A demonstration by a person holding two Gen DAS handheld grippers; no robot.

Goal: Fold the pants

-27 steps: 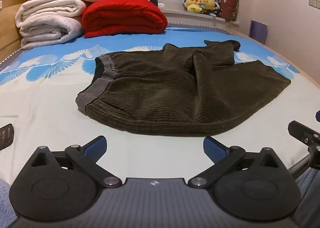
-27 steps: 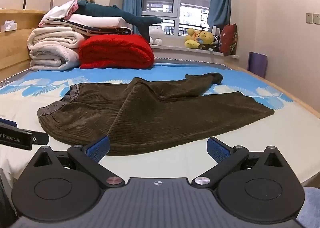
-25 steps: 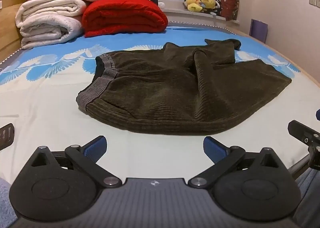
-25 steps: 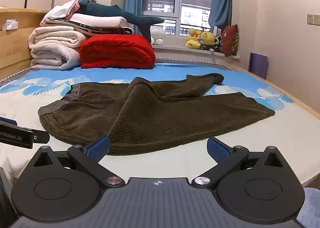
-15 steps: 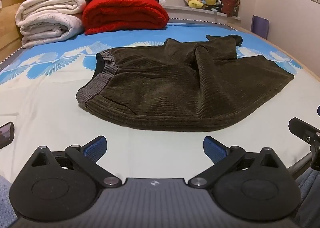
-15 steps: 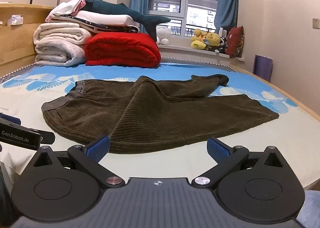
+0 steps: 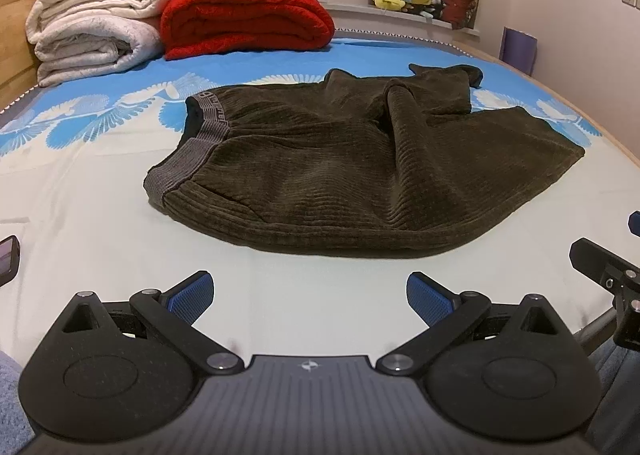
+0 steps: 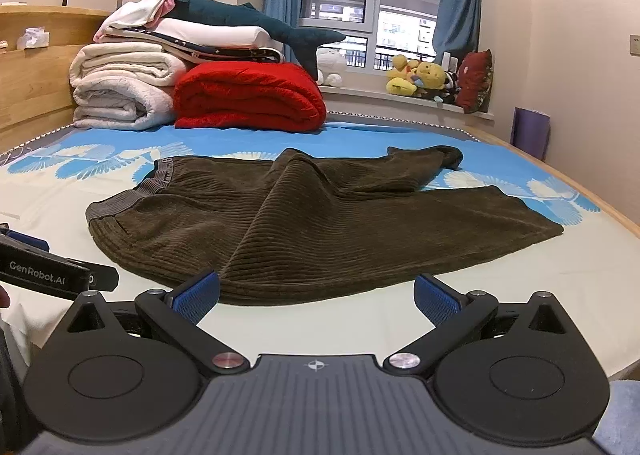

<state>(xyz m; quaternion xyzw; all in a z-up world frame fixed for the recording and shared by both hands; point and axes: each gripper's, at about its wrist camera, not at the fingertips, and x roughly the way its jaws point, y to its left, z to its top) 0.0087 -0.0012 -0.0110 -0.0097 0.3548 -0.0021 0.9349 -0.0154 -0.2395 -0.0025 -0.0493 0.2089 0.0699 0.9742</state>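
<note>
Unfolded pants [image 7: 360,171] before spread claws

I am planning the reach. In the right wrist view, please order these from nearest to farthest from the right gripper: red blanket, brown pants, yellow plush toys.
1. brown pants, spread on the bed just ahead of the right gripper.
2. red blanket, folded, behind the pants, left of centre.
3. yellow plush toys, on the window sill, far right.
</note>
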